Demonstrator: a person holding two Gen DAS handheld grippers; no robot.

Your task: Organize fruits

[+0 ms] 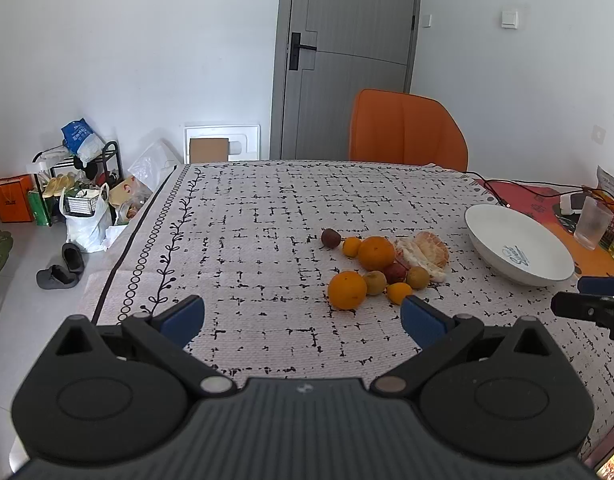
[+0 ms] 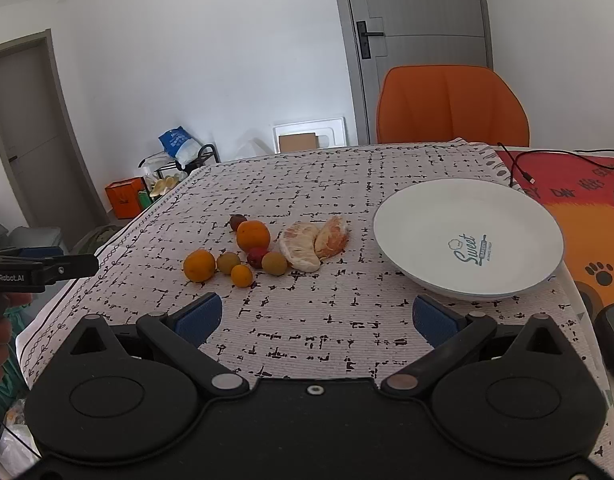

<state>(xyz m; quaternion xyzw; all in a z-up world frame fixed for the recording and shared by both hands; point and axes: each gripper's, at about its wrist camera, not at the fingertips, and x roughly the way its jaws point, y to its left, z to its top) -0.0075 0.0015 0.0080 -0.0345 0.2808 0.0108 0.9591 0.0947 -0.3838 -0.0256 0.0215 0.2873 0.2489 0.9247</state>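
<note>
A cluster of fruit lies on the patterned tablecloth: two oranges [image 1: 347,290] [image 1: 375,253], small yellow-orange fruits [image 1: 399,293], greenish-brown ones [image 1: 374,282], a red one [image 1: 395,273], a dark plum [image 1: 330,238] and peeled pomelo pieces [image 1: 427,251]. The cluster also shows in the right wrist view [image 2: 253,236]. An empty white plate [image 2: 427,216] [image 1: 519,236] stands right of the fruit. My left gripper [image 1: 303,318] is open and empty, short of the fruit. My right gripper [image 2: 317,318] is open and empty, near the plate's front edge.
An orange chair [image 1: 407,128] stands at the table's far side. A cable [image 2: 519,172], a plastic cup [image 1: 593,222] and small items lie on the red-orange mat at right. The table's left edge drops to a floor with bags and slippers [image 1: 59,272].
</note>
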